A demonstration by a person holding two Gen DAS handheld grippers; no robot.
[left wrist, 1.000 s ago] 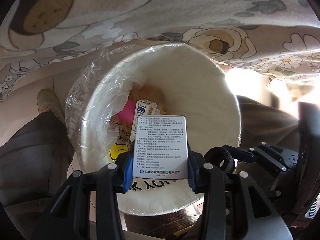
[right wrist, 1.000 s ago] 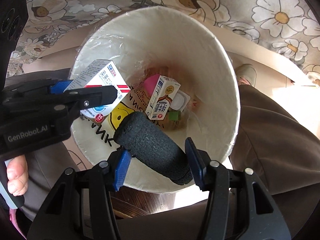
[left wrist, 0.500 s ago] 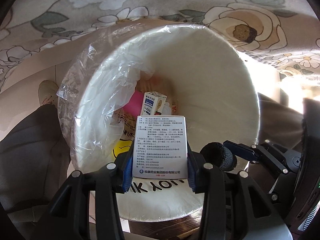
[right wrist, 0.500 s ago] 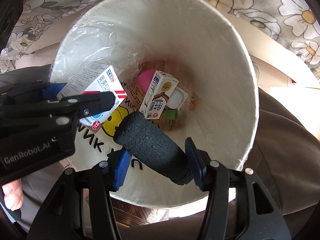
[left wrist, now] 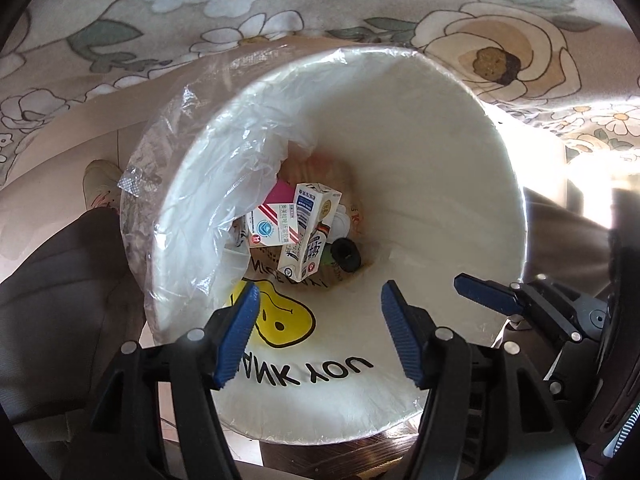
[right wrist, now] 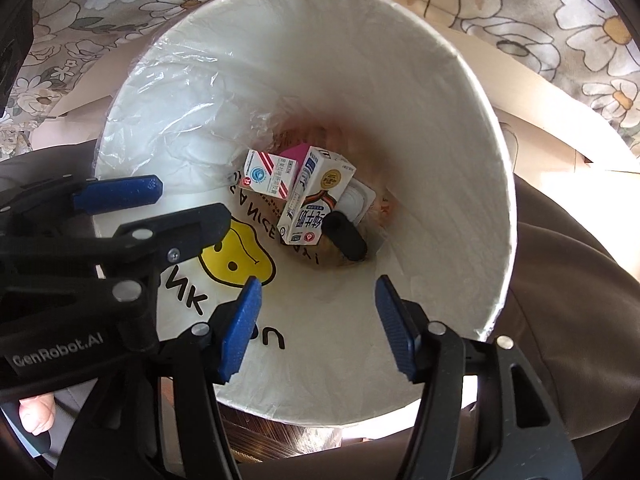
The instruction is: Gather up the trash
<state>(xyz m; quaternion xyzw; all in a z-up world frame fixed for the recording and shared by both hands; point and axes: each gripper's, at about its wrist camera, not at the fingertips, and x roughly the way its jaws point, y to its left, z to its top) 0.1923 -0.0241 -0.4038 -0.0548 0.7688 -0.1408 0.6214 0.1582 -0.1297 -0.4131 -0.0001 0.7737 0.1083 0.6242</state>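
Observation:
Both grippers hang over a white bin lined with a clear plastic bag. My left gripper is open, its jaws still opening with nothing between them. My right gripper is likewise open and still opening, with nothing between its pads. At the bottom of the bin lie a white medicine box with red stripes, a black foam cylinder, a milk carton and something pink. The left gripper shows at the left of the right wrist view.
A smiley-face bag with black lettering lines the near wall of the bin. Floral cloth lies behind the bin. A person's trouser legs flank it, with a shoe on the floor and a thumb at lower left.
Both grippers opened. The medicine box fell out of the left one and the black foam cylinder out of the right one; both now lie at the bottom of the bin.

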